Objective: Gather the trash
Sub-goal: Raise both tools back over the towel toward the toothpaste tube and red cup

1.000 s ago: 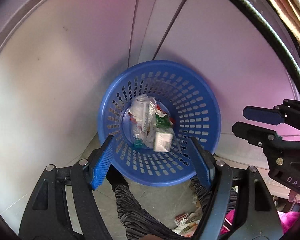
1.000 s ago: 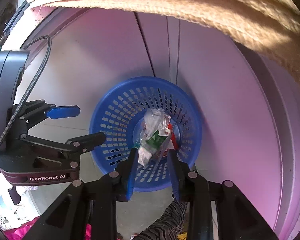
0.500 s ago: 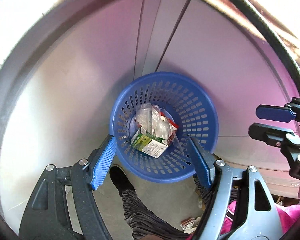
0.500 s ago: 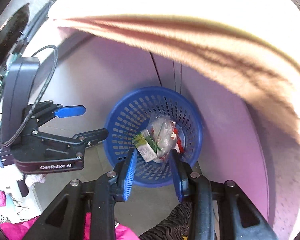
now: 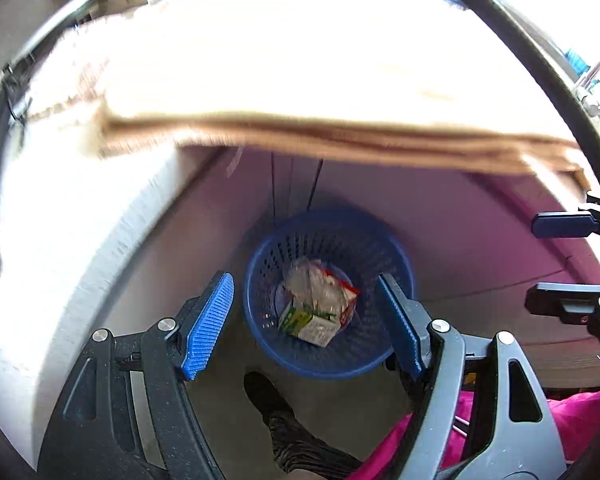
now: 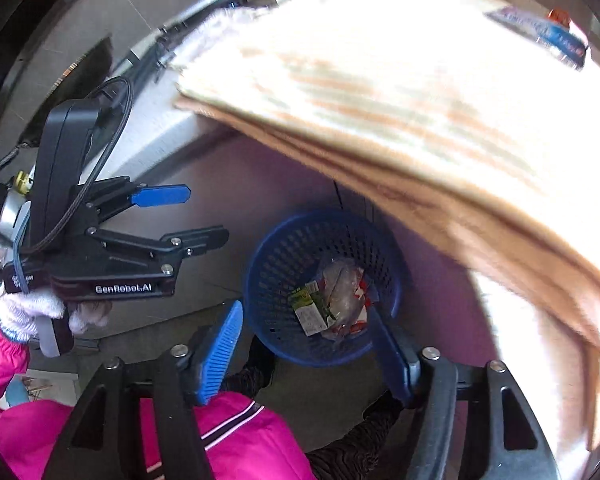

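Right view alone shows gloved hand – left hand-held gripper wide, empty; right hand-held gripper opening, empty.

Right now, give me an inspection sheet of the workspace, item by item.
Surface: grey floor, bare near the basket.
Job's things: blue basket holds green-white carton and clear plastic wrappers.
Clutter: packets on the striped cloth, blurred.
Grippers: left gripper open, empty; right gripper opening, empty.
Cables: black cable on the left gripper.
Surroundings: white counter edge, pinkish cabinet front.
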{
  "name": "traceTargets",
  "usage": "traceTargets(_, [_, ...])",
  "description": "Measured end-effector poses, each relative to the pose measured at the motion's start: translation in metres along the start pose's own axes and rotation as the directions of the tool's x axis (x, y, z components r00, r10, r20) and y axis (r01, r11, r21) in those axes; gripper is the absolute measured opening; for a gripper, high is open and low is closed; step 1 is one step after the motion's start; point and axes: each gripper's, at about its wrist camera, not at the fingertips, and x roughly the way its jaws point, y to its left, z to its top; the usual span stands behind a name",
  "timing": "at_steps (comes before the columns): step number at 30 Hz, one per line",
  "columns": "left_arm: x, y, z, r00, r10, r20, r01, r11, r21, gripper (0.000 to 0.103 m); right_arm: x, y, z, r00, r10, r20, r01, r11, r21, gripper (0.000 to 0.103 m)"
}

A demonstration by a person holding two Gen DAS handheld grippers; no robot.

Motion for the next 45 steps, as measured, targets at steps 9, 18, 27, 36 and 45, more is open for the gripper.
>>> traceTargets(9, [-0.047,-0.005,0.037,0.993,-0.007,0.120,0.004,1.000,0.028,0.075,-0.063,-0.016,0.007,0.989,0.000,0.151,-0.008,0.999,0.052,0.080])
traceTargets(18, [-0.065,-0.015,0.068,0.979,-0.032,0.202,0.022,0.998,0.051,0.075,-0.098,-0.036,0.016,0.966,-0.061,0.253,0.029,0.991,0.127,0.088])
traceTargets(27, [-0.073,-0.029,0.087,0.970,-0.058,0.237,0.039,0.996,0.086,0.075,-0.120,-0.061,0.012,0.950,-0.102,0.294,0.041,0.978,0.206,0.092])
traceTargets(36, [-0.059,-0.046,0.116,0.965,-0.112,0.237,0.086,0.989,0.119,0.075,-0.139,-0.093,0.021,0.917,-0.204,0.342,0.110,0.955,0.274,0.102])
traceTargets(45, [-0.035,-0.077,0.166,0.960,-0.177,0.216,0.160,0.983,0.093,0.075,-0.165,-0.163,0.046,0.893,-0.205,0.400,0.040,0.922,0.385,0.102])
